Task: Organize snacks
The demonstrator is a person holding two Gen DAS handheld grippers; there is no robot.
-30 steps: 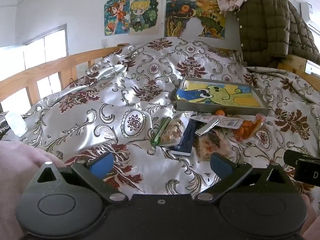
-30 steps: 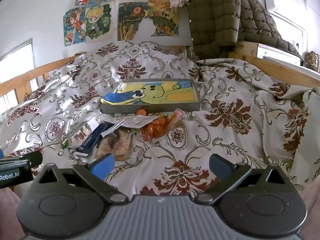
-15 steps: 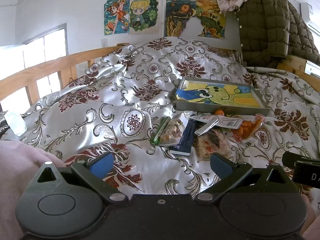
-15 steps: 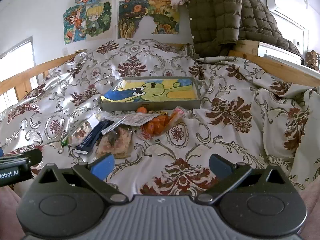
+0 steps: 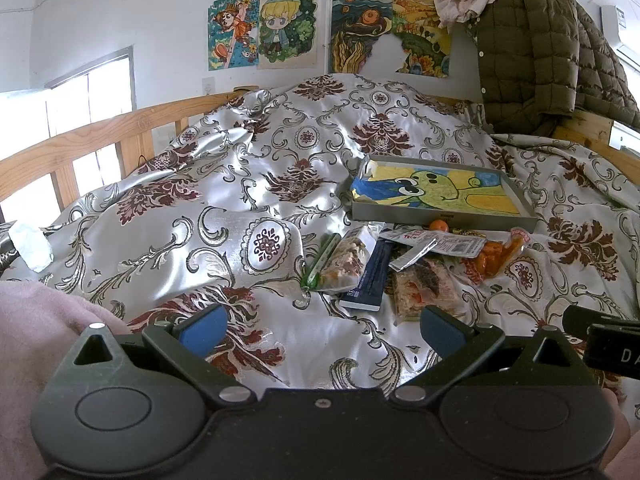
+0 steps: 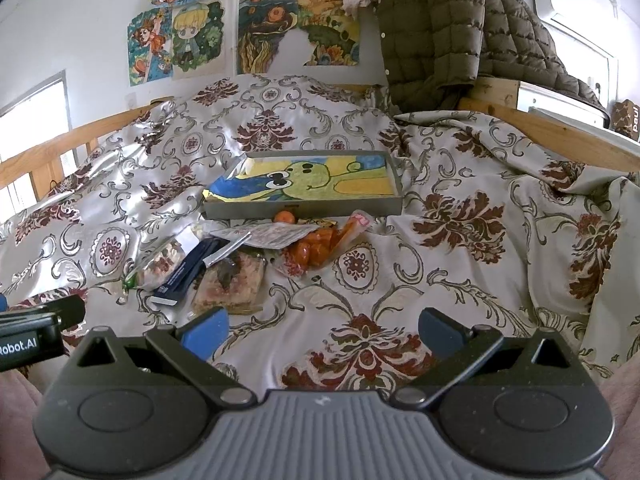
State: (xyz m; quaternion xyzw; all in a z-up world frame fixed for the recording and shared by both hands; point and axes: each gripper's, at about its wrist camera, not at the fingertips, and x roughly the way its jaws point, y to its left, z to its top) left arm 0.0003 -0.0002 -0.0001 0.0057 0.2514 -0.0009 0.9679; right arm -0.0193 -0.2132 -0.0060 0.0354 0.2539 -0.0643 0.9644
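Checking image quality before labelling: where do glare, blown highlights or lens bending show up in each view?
Left wrist view: window blown white, sheen glare on the satin bedspread, bed rail bowed by fisheye. Right wrist view: window overexposed, bedspread evenly lit, rail curved.

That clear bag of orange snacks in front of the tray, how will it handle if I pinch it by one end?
The bag of orange snacks looks like thin film, so it will probably sag. Its loose pieces may slide toward the low end. The glossy bedspread may let it slip.
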